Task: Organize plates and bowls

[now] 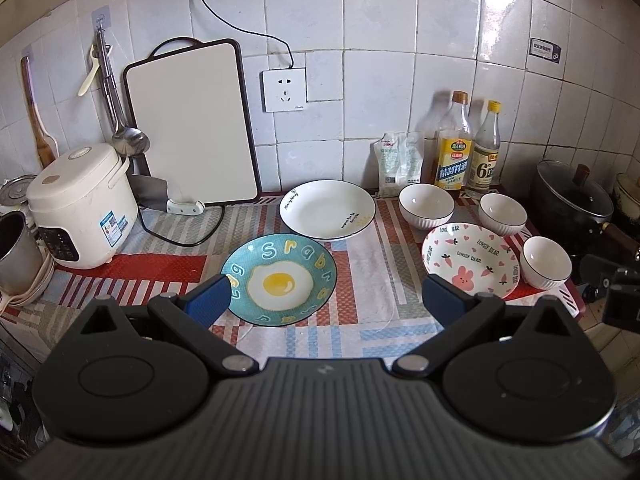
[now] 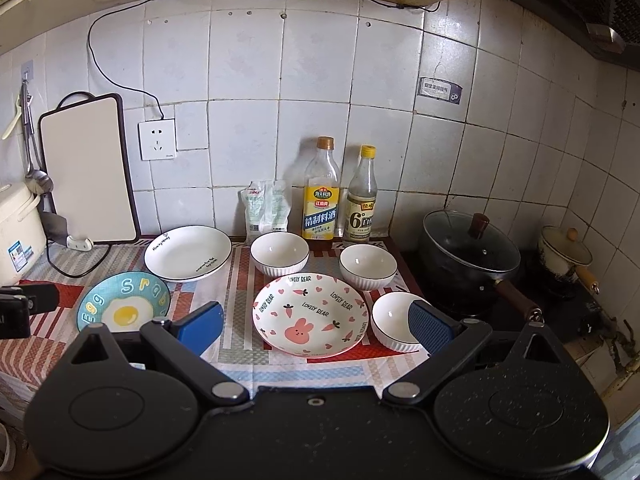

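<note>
Across the patterned counter mat (image 1: 360, 264), plates and bowls sit spread out below a white tiled wall (image 1: 380, 40); left gripper (image 1: 326, 300) and right gripper (image 2: 316, 326) hover, jaws wide apart, empty.

Blue fried-egg print plate (image 1: 279, 279) sits front-left on the striped woven counter mat (image 1: 372, 280). White black-rimmed plate (image 1: 327, 209) is just behind it, twd the wall. Pink rabbit-and-carrot print plate (image 1: 470, 259) lies to the right, well apart from the egg plate. Three white ribbed bowls ring it: one (image 1: 426, 204) behind-left, one (image 1: 503, 213) behind-right, one (image 1: 545, 262) just beside its right edge. Two clear glass bottles w/ yellow caps (image 1: 453, 148) stand vs the tiled wall behind the bowls, white plastic pouch (image 1: 399, 162) left of them. White cutting board w/ dark rim (image 1: 190, 128) leans on the wall, left; white rice cooker (image 1: 82, 208) far left. Black lidded pot (image 2: 470, 254) right of the mat.
</note>
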{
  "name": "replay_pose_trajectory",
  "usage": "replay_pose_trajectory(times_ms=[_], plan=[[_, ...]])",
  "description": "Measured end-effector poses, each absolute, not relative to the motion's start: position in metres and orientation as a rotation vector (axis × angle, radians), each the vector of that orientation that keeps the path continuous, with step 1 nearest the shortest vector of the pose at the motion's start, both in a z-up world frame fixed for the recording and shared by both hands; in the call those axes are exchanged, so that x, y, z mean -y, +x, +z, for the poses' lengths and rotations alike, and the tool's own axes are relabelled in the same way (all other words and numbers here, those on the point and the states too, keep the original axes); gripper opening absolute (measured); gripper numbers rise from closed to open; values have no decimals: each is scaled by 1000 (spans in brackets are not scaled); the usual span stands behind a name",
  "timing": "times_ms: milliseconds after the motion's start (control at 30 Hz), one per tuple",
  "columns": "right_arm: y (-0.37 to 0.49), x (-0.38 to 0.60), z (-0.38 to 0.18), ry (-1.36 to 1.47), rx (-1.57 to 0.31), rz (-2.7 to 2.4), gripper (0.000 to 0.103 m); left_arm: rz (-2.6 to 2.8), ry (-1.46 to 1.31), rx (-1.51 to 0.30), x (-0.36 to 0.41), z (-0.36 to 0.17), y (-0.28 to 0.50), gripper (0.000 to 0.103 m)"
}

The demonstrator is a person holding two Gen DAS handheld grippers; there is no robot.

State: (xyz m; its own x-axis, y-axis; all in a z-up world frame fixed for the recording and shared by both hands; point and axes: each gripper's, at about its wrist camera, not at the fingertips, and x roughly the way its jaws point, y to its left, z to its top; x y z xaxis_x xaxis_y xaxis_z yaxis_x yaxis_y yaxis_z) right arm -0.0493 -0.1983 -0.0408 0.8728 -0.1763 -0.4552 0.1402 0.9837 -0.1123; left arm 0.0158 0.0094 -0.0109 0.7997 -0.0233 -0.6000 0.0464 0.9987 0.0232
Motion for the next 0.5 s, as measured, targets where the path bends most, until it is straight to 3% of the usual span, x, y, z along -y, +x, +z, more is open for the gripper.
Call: replay_pose_trajectory(times_ms=[500], plan=[[-49,193,-41,-88,-457,-164,100,-18,41,-623,-18,-13,18,103]])
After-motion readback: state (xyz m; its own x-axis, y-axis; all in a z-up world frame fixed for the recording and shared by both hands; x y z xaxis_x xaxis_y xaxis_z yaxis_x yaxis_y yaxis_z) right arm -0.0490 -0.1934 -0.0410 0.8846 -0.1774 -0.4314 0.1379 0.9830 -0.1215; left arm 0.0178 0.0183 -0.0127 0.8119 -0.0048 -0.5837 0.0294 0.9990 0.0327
